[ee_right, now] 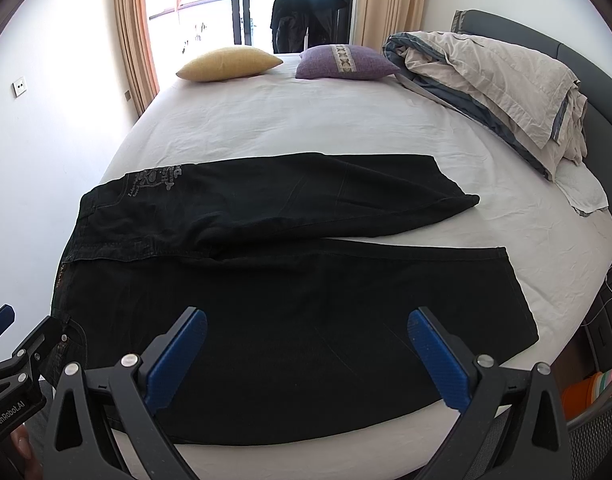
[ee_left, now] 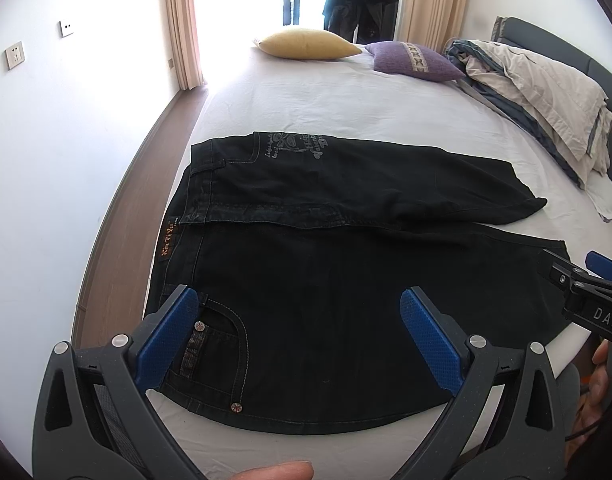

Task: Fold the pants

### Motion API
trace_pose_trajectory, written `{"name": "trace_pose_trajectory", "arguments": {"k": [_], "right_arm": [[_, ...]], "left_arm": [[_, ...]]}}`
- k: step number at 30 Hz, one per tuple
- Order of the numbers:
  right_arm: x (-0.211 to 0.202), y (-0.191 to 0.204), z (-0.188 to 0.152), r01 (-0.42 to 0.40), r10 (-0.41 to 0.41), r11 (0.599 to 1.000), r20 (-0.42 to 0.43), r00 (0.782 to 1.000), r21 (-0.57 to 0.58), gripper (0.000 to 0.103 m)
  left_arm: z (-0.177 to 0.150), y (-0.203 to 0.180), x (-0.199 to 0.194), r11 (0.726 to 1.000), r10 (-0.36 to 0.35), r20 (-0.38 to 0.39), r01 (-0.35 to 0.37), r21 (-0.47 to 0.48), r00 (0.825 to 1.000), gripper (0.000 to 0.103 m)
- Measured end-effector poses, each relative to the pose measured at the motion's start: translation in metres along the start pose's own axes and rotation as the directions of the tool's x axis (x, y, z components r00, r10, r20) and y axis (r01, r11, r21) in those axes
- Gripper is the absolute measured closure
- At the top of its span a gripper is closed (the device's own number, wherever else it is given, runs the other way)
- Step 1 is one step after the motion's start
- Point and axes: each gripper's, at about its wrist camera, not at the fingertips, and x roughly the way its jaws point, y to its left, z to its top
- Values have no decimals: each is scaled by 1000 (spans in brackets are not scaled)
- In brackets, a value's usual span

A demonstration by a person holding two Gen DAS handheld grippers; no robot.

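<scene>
Black jeans (ee_left: pixel 326 280) (ee_right: pixel 290 288) lie spread flat on the white bed sheet (ee_left: pixel 346 108) (ee_right: pixel 306 120), waistband to the left, both legs running right. The far leg's hem (ee_right: pixel 462 200) is rumpled. My left gripper (ee_left: pixel 300 320) hovers open over the near hip, by the front pocket with its rivets (ee_left: pixel 216 344). My right gripper (ee_right: pixel 306 340) hovers open over the near leg's thigh, above the bed's front edge. Neither holds cloth. Each gripper shows at the edge of the other's view: the right gripper's body (ee_left: pixel 586 300), the left gripper's body (ee_right: pixel 18 368).
A yellow pillow (ee_right: pixel 230 64) and a purple pillow (ee_right: pixel 346 62) lie at the far side of the bed. A bundled grey-beige duvet (ee_right: pixel 502 88) sits at the right by the dark headboard (ee_right: pixel 586 68). Dark clothes (ee_right: pixel 306 16) hang by the window. Wooden floor (ee_left: pixel 138 200) runs left.
</scene>
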Motion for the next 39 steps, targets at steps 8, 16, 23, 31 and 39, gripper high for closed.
{"name": "trace_pose_trajectory", "arguments": {"k": [8, 16, 23, 31, 39], "right_arm": [[0, 0, -1, -1, 1, 1000, -1, 1000, -1, 0], [-1, -1, -1, 0, 0, 1000, -3, 1000, -1, 0], [2, 1, -4, 0, 0, 1000, -4, 1000, -2, 0], [4, 3, -3, -1, 1, 1000, -5, 1000, -2, 0], [1, 0, -4, -1, 1, 1000, -7, 1000, -2, 0]], "left_arm": [[-3, -3, -2, 1000, 1, -4, -1, -2, 1000, 0], [-3, -2, -1, 1000, -1, -6, 1, -4, 1000, 0], [-3, -2, -1, 1000, -1, -6, 1, -5, 1000, 0], [-2, -2, -1, 1000, -2, -7, 2, -5, 1000, 0], [-2, -1, -1, 1000, -2, -7, 2, -6, 1000, 0]]}}
